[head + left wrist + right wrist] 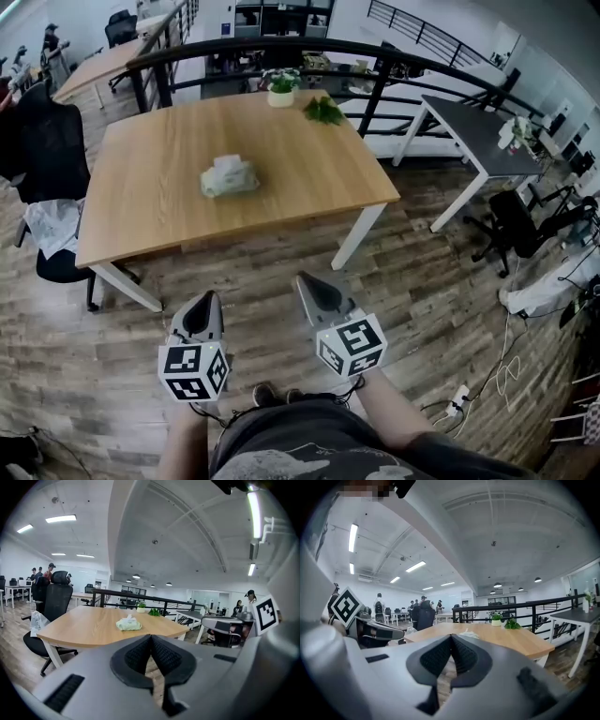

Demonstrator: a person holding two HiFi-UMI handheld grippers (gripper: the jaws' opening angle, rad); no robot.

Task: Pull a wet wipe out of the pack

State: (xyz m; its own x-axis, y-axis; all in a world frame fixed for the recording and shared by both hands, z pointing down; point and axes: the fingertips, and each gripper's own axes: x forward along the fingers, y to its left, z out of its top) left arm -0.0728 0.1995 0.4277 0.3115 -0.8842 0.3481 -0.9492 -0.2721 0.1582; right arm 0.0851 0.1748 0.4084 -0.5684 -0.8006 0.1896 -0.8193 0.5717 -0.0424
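A pale green wet wipe pack (pixel 229 177) lies near the middle of the wooden table (pixel 150 202), with a white wipe poking up from its top. The pack (pixel 128 624) also shows in the left gripper view, far beyond the jaws, and the pack (pixel 469 633) appears small in the right gripper view. My left gripper (pixel 204 301) and right gripper (pixel 306 280) are both held in front of the table's near edge, above the floor, well short of the pack. Both are shut with nothing between their pads.
A small potted plant (pixel 280 86) and a green leafy sprig (pixel 323 111) stand at the table's far edge. A black chair (pixel 52 169) with a white bag sits at the table's left. A grey table (pixel 478 131) is to the right. A black railing (pixel 253 52) runs behind.
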